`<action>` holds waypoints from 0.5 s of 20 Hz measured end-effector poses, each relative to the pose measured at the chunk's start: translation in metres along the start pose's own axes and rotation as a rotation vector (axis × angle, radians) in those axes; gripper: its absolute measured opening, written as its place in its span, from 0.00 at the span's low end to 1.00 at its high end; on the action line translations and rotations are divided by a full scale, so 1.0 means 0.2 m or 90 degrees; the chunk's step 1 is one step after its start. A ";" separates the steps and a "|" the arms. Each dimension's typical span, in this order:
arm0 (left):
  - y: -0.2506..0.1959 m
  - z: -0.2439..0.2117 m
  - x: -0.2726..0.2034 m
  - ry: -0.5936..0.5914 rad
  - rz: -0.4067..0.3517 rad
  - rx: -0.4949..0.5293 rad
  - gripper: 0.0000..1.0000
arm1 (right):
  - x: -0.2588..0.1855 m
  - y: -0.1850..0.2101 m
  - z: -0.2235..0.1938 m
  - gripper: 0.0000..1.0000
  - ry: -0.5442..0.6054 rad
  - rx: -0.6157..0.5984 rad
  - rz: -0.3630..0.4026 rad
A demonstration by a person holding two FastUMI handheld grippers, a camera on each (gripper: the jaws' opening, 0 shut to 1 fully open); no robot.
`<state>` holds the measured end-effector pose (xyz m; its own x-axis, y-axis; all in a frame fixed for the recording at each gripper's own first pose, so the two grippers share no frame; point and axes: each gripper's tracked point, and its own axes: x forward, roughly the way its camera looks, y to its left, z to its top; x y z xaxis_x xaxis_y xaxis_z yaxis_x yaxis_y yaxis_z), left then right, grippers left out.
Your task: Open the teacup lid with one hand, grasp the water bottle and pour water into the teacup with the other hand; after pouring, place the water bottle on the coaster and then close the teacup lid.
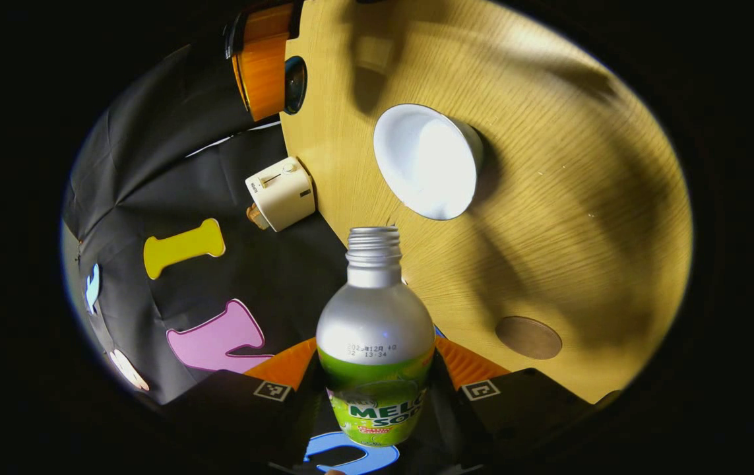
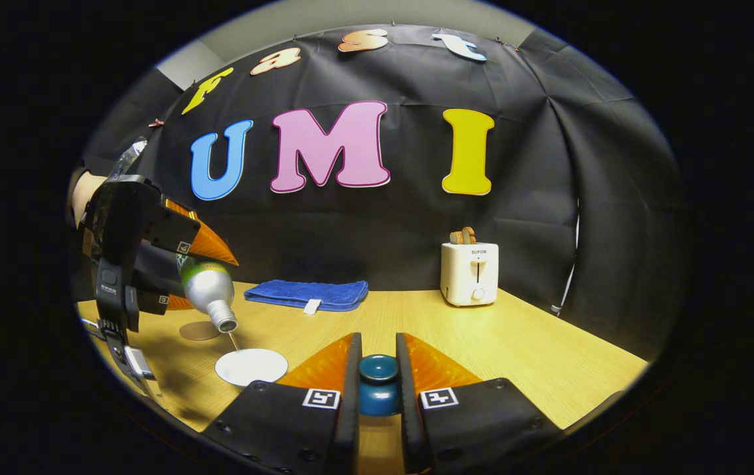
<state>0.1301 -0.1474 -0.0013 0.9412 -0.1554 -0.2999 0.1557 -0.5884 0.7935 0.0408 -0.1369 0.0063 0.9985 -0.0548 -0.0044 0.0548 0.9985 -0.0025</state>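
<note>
In the left gripper view, the left hand-held gripper (image 1: 377, 386) is clamping the water bottle (image 1: 375, 343) between its two orange fingers, pressing on both sides of the green label. The bottle is showing a silver upper body, a threaded uncapped neck and a green printed lower half. Its mouth is pointing toward 12 o'clock at the teacup (image 1: 428, 160), a white open cup standing on the wooden table (image 1: 581, 198). At 4 o'clock from the cup, well apart, the round brown coaster (image 1: 528, 337) is lying flat on the table.

In the right gripper view, the right hand-held gripper (image 2: 378, 379) is closing nearly all the way on the dark blue knob of the teacup lid (image 2: 378, 384), both fingers touching it. At 9 o'clock the bottle is tilting mouth-down, and a thin stream is running from it into the teacup (image 2: 251, 366). Toward 1 o'clock a white toaster (image 2: 470, 272) is standing at the table's back edge, and a folded blue cloth (image 2: 307, 293) is lying at 11 o'clock.
</note>
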 end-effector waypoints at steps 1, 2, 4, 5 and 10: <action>0.00 0.00 0.00 0.001 0.002 0.003 0.78 | 0.00 0.00 0.00 0.30 0.000 0.000 0.000; 0.00 0.00 0.00 0.001 0.005 0.007 0.78 | 0.00 0.00 0.00 0.30 0.000 0.000 0.000; 0.01 0.00 0.00 0.001 0.006 0.010 0.78 | 0.00 0.00 0.00 0.30 0.000 0.000 0.000; 0.01 0.01 -0.01 0.001 0.008 0.012 0.78 | 0.00 0.00 0.00 0.30 0.000 0.000 0.000; 0.01 0.03 -0.01 -0.001 0.018 0.023 0.78 | 0.00 0.00 0.00 0.30 0.000 0.000 0.000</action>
<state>0.1265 -0.1523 -0.0014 0.9447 -0.1738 -0.2781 0.1178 -0.6116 0.7824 0.0407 -0.1370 0.0063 0.9985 -0.0547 -0.0044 0.0547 0.9985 -0.0023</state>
